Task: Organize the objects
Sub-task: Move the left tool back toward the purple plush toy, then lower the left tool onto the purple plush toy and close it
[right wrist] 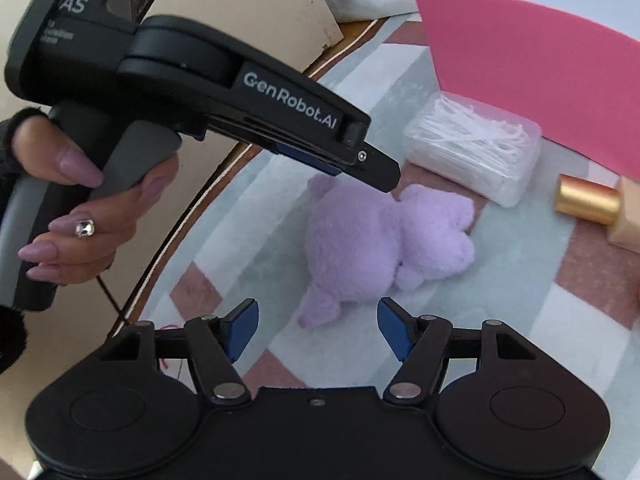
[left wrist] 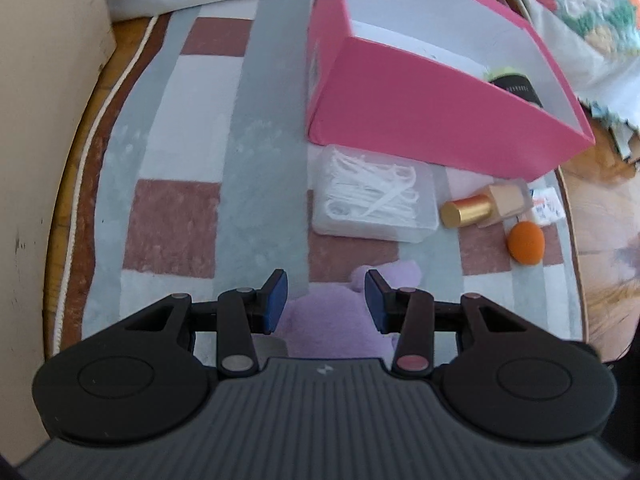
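Checked rug [left wrist: 176, 216] | my left gripper [left wrist: 326, 300] open above purple plush [right wrist: 384, 248] | my right gripper [right wrist: 318, 330] wide, empty | pink box [left wrist: 440, 120] beyond

left gripper [right wrist: 390, 178] tip over purple plush toy [right wrist: 380, 248] on mat [right wrist: 500, 280].

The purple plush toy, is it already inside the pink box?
No, the purple plush toy lies on the striped mat, outside the pink box.

Soft, even daylight; slight motion blur, strong fisheye bending at the edges.
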Demonstrator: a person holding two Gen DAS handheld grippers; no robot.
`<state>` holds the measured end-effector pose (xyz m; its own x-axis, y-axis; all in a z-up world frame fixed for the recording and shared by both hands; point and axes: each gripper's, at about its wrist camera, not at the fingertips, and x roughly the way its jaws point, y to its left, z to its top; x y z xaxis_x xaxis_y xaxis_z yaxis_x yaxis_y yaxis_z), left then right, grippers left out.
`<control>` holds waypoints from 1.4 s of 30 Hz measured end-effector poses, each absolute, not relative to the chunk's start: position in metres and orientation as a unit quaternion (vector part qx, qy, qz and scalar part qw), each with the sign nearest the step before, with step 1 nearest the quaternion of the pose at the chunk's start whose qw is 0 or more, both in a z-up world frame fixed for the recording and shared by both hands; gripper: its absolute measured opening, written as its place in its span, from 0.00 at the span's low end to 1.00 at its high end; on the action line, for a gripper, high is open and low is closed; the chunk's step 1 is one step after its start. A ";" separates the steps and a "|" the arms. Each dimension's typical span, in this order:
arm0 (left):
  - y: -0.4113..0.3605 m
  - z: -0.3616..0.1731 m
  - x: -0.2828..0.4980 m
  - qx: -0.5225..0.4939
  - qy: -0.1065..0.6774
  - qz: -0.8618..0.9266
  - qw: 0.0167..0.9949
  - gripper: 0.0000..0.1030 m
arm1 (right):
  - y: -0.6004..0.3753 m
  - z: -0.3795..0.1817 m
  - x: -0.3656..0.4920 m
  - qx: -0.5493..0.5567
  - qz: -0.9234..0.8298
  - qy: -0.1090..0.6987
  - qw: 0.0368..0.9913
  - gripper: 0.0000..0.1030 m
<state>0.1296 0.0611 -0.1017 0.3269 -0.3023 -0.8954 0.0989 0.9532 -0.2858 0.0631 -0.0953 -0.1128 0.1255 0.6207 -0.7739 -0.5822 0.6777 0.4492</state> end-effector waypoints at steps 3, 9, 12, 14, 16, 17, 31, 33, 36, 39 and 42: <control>0.069 -0.109 0.127 -0.119 0.573 -0.127 0.801 0.41 | -0.085 -0.121 0.061 -0.003 0.388 0.515 0.764 0.69; 0.075 -0.116 0.117 -0.158 0.588 -0.124 0.784 0.39 | -0.090 -0.113 0.059 -0.030 0.353 0.483 0.801 0.69; 0.079 -0.118 0.115 -0.197 0.600 -0.114 0.767 0.34 | -0.096 -0.101 0.057 -0.049 0.334 0.447 0.828 0.68; 0.079 -0.120 0.113 -0.223 0.604 -0.113 0.757 0.28 | -0.103 -0.094 0.057 -0.059 0.320 0.434 0.840 0.65; 0.075 -0.119 0.112 -0.235 0.605 -0.114 0.752 0.22 | -0.112 -0.088 0.059 -0.050 0.305 0.434 0.846 0.65; 0.071 -0.119 0.111 -0.234 0.607 -0.111 0.751 0.21 | -0.116 -0.087 0.059 -0.043 0.303 0.441 0.844 0.65; 0.055 -0.111 0.095 -0.232 0.631 -0.066 0.738 0.19 | -0.124 -0.100 0.039 -0.059 0.365 0.517 0.772 0.62; 0.052 -0.109 0.086 -0.206 0.626 -0.064 0.749 0.20 | -0.119 -0.096 0.027 -0.129 0.353 0.473 0.797 0.50; 0.050 -0.107 0.081 -0.208 0.610 -0.075 0.761 0.20 | -0.126 -0.096 0.023 -0.131 0.360 0.473 0.794 0.42; 0.044 -0.102 0.083 -0.187 0.597 -0.095 0.775 0.20 | -0.131 -0.094 0.021 -0.126 0.355 0.467 0.800 0.40; 0.037 -0.097 0.082 -0.178 0.580 -0.121 0.786 0.24 | -0.132 -0.092 0.023 -0.106 0.358 0.465 0.803 0.41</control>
<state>0.0822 0.0373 -0.0966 0.2991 -0.3959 -0.8682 -0.0163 0.9076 -0.4195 0.0228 -0.1324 -0.0923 0.3110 0.4766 -0.8223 -0.6742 0.7204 0.1626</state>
